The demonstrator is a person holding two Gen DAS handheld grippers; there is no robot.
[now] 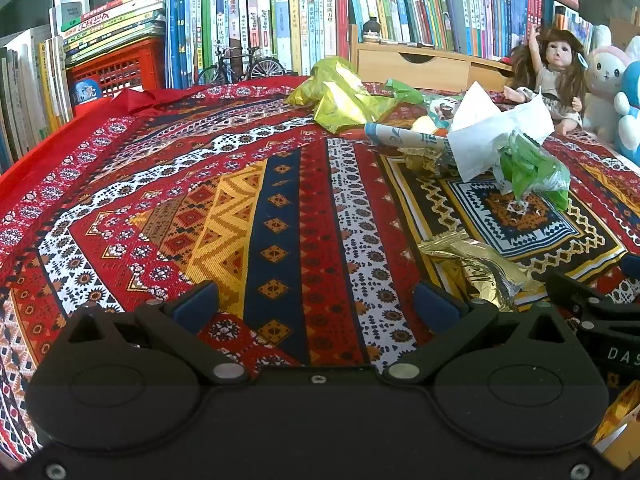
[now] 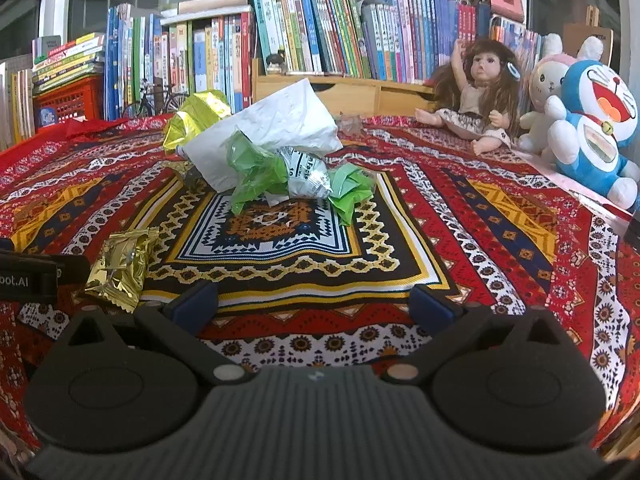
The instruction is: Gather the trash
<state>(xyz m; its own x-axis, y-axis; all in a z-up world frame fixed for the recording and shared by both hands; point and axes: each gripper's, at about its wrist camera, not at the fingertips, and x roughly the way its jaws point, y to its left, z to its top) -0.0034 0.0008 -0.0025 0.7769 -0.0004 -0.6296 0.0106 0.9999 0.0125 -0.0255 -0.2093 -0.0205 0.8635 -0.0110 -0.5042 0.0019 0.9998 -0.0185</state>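
Both grippers low over a counter covered by a red, navy and yellow patterned woven cloth (image 2: 500, 240). Left gripper (image 1: 316, 300): black frame, blue-padded fingers spread wide, nothing between them, only cloth. Right gripper (image 2: 314, 300): same build, fingers spread wide, empty.

Trash, right wrist view: crumpled gold foil snack wrapper (image 2: 120, 268) at 10 o'clock of the right gripper, just beside its left finger, lying flat on the cloth. Part of the other gripper's black body shows at the left edge, close to this wrapper. At 12 o'clock, further back, a pile: crumpled white paper sheet (image 2: 276, 128) on top, thin green plastic bag scraps (image 2: 260, 172) and a silver printed foil pouch (image 2: 308, 180) in front, touching each other. Behind the pile at 11 o'clock, a shiny yellow-green foil bag (image 2: 200, 116).

Left wrist view: gold wrapper (image 1: 476, 272) at 2 o'clock, near the right finger; the pile sits further off at 1 o'clock.

Back edge of counter: long-haired doll in a beige dress (image 2: 476, 96), sitting, one arm raised; pink-white plush rabbit (image 2: 544, 84); blue and white plush cat (image 2: 592, 128) beside it. Row of upright books (image 2: 320, 32) behind.
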